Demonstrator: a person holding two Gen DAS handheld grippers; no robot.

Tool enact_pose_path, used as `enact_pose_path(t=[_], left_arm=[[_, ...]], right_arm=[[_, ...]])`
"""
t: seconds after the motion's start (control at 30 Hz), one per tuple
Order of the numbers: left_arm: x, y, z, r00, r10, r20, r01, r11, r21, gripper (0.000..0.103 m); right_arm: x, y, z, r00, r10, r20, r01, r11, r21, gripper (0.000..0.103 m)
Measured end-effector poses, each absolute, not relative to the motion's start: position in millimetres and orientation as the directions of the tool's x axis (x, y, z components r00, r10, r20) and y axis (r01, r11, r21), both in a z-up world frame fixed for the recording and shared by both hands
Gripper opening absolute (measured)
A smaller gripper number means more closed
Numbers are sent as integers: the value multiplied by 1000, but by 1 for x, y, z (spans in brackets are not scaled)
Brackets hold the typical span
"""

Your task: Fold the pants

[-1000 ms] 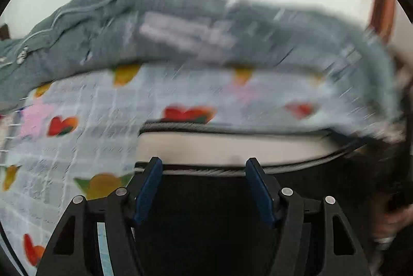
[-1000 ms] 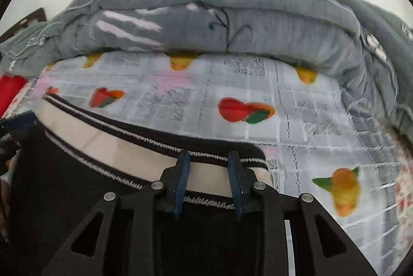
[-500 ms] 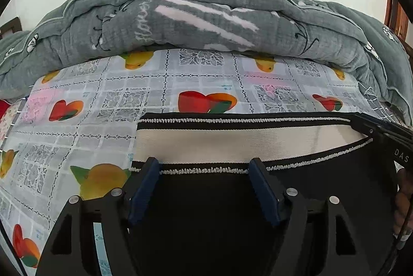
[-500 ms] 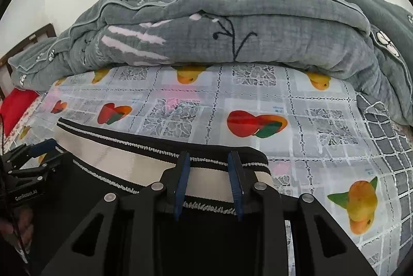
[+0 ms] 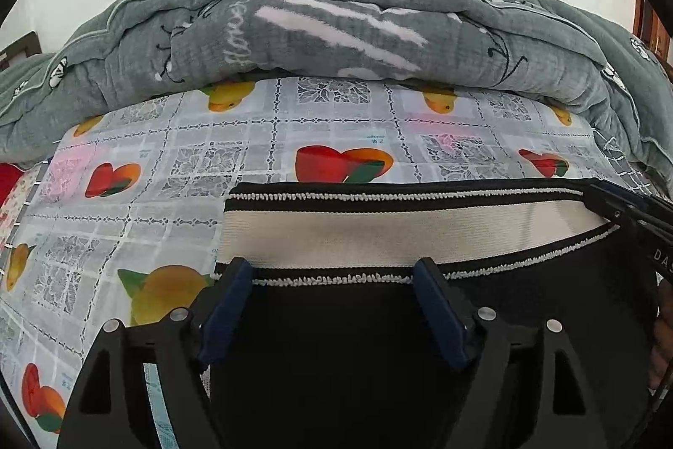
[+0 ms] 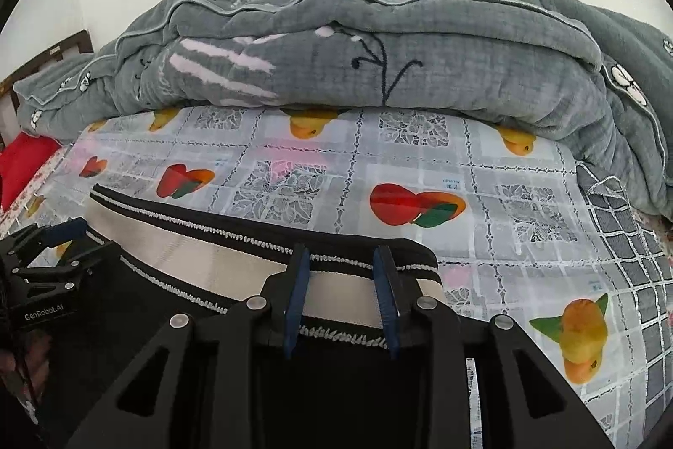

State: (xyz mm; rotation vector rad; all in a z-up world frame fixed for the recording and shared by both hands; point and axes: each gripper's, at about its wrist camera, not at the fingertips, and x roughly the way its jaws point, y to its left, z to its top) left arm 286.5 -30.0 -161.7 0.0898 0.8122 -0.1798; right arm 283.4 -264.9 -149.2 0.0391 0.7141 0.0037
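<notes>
Black pants spread flat on fruit-print cloth, waistband end farthest from the cameras.

Left wrist: left gripper (image 5: 332, 272) wide open above pants (image 5: 357, 356), gripping nothing. Right wrist: right gripper (image 6: 340, 260) half-open astride waistband (image 6: 202, 251), grip uncertain; grey quilt (image 6: 378, 70) piled behind, limiting room.

A folded grey quilt (image 6: 378, 70) lies heaped along the far side of the bed, resting on a fruit-printed checked sheet (image 6: 483, 196). A red cushion (image 6: 21, 163) sits at the far left, beside a dark wooden headboard (image 6: 46, 58).
</notes>
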Motion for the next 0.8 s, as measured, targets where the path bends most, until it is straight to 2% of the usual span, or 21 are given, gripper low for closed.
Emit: enact_pose_path(t=[0.8], left_arm=[[287,-29,-163,679,-111,-725,166,986,4,79]], right_arm=[[288,-260,-149,756,8,-654,1,1000,13,32]])
